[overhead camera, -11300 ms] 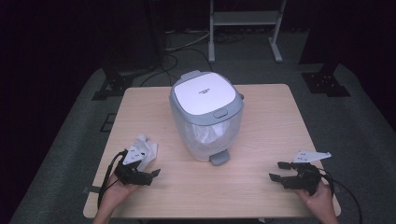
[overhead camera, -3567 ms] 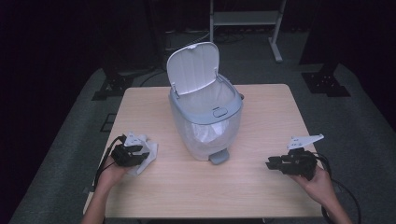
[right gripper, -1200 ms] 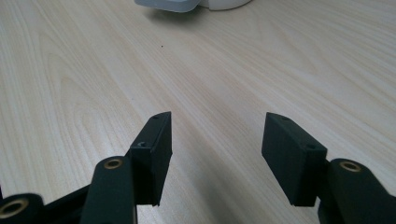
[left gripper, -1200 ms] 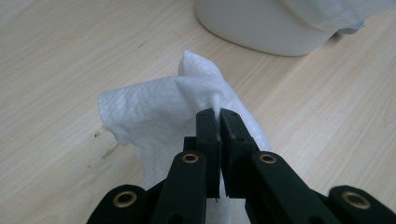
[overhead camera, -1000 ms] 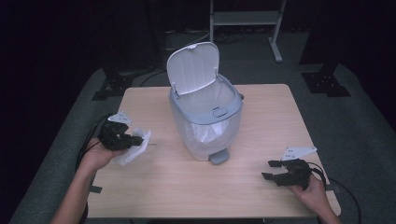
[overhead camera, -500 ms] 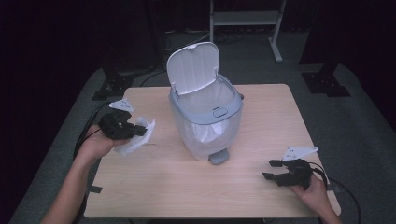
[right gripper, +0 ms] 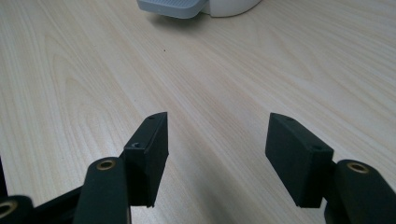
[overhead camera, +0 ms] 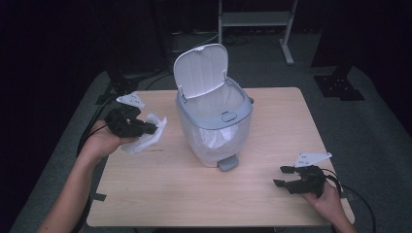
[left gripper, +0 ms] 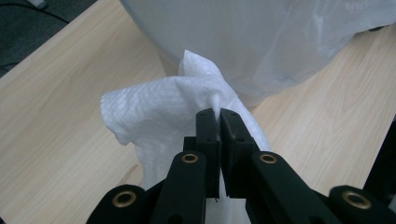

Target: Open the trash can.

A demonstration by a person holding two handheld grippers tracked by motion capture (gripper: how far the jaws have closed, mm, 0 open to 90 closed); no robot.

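Crumpled paper towel [left gripper: 163, 107] pinched between closed jaws of left gripper [overhead camera: 145, 128], lifted clear of the wooden table [overhead camera: 194, 194], hanging just left of the pedal bin [overhead camera: 214, 126]. Bin mouth up and to the right of the towel, lid [overhead camera: 201, 70] standing open at the back, white liner [overhead camera: 218, 138] inside. Left gripper far nearer the opening; likely next a carry up over the rim. Right gripper [overhead camera: 291, 177] resting low at the near right, jaws spread on nothing, pedal [right gripper: 173, 7] ahead of it. Beyond, dark floor and a metal stand [overhead camera: 255, 19].
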